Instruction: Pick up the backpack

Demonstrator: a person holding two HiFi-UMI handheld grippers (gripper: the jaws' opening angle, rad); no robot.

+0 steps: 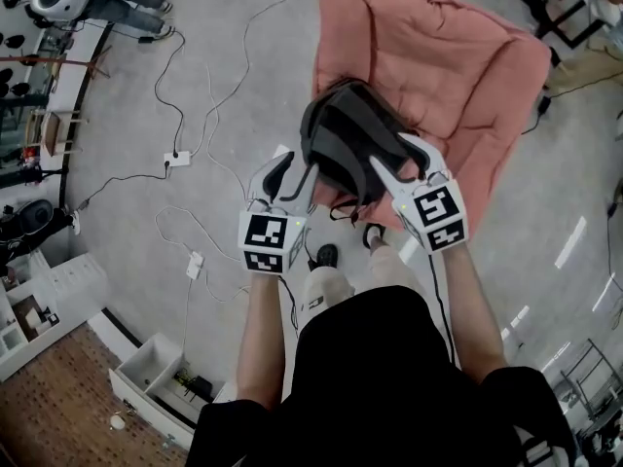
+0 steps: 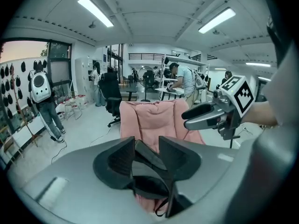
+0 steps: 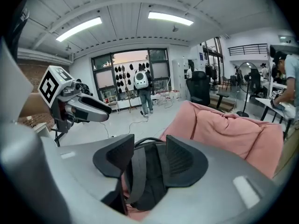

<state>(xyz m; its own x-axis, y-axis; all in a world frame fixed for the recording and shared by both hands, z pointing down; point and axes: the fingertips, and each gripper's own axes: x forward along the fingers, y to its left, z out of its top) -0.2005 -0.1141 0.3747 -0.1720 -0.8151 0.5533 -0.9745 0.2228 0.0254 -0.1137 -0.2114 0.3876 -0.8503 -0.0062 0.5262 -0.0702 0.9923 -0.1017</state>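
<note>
**Torso and forearms over two open grippers at the backpack**

The person's black-clad torso [image 1: 389, 387] fills the bottom of the head view. Both forearms reach forward and down from it, roughly parallel.

1. Pose. The left gripper [image 1: 292, 178] and right gripper [image 1: 407, 163] point downward at a slant, marker cubes toward the camera. They flank the near edge of the backpack [image 1: 346, 139], left gripper at its left side, right gripper at its right.
2. Jaw state. Each gripper view shows its jaws standing well apart, with nothing clamped. The backpack's dark fabric shows in the left gripper's gap. A grey strap [image 3: 135, 171] runs through the right gripper's gap. Contact between pads and fabric cannot be confirmed.
3. Task object. The backpack is dark grey and sits on the front of a pink padded chair [image 1: 438, 76].
4. Surroundings. White cables [image 1: 185, 86] and a power strip [image 1: 177, 160] lie on the floor left of the chair. The person's shoes [image 1: 327, 255] stand just below the backpack.
5. View differences. Only the gripper views show the room: a black office chair [image 2: 112, 94] and a standing person [image 3: 141, 85] wearing a white pack. Each gripper view also shows the opposite gripper alongside.
</note>
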